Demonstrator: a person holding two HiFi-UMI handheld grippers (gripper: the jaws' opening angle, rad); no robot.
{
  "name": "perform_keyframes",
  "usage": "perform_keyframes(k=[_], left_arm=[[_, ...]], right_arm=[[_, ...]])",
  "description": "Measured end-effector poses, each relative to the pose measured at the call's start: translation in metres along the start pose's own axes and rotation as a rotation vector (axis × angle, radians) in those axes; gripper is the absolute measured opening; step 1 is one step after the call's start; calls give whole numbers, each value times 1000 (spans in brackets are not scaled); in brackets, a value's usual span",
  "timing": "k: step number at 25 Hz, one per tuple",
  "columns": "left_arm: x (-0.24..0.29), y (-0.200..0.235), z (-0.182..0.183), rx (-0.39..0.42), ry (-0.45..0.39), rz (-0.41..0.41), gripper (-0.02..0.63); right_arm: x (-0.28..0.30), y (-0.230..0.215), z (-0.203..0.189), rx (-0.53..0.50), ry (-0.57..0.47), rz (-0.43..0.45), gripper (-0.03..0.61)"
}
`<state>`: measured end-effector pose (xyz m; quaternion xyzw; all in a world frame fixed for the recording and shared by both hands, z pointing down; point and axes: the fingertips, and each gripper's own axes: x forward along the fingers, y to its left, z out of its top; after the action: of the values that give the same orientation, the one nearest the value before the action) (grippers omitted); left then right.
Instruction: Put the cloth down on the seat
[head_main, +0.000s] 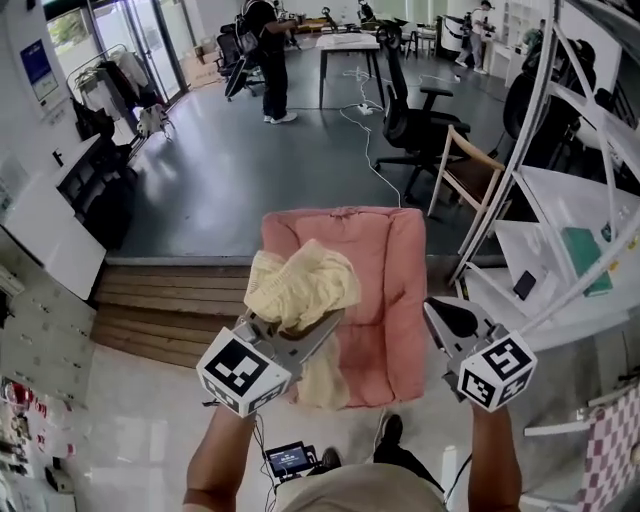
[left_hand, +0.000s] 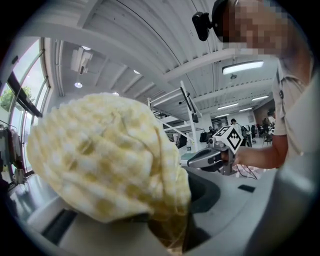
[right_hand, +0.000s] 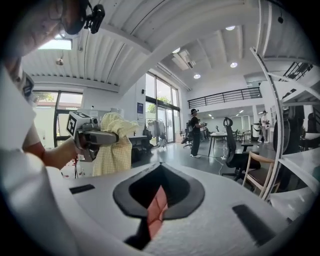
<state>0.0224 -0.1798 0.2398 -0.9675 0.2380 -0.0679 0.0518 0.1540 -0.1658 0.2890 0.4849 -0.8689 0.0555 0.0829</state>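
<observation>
A yellow checked cloth (head_main: 300, 285) hangs bunched from my left gripper (head_main: 310, 325), which is shut on it above the left part of a pink cushioned seat (head_main: 390, 290). In the left gripper view the cloth (left_hand: 110, 155) fills most of the picture and hides the jaws. My right gripper (head_main: 442, 312) is held over the seat's right edge, its jaws together with nothing in them. In the right gripper view the left gripper (right_hand: 107, 137) and the hanging cloth (right_hand: 117, 145) show at the left, and a sliver of pink seat (right_hand: 156, 210) shows through the narrow slit between the jaws.
A white shelf rack (head_main: 560, 250) stands close on the right. A wooden chair (head_main: 475, 170) and a black office chair (head_main: 420, 110) are behind the seat. Wooden steps (head_main: 170, 300) lie to the left. A person (head_main: 270, 50) stands far off by a table (head_main: 345, 45).
</observation>
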Motion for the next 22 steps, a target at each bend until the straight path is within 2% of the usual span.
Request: perform_keyframes(k=[10,22], left_arm=[[42,46,-9,-12,37,191,158],[78,106,-37,-25,113,291,158]], right_arm=[[56,-55,18,-49,-4,199,-8],[104,-97,13,-46,4,284,-8]])
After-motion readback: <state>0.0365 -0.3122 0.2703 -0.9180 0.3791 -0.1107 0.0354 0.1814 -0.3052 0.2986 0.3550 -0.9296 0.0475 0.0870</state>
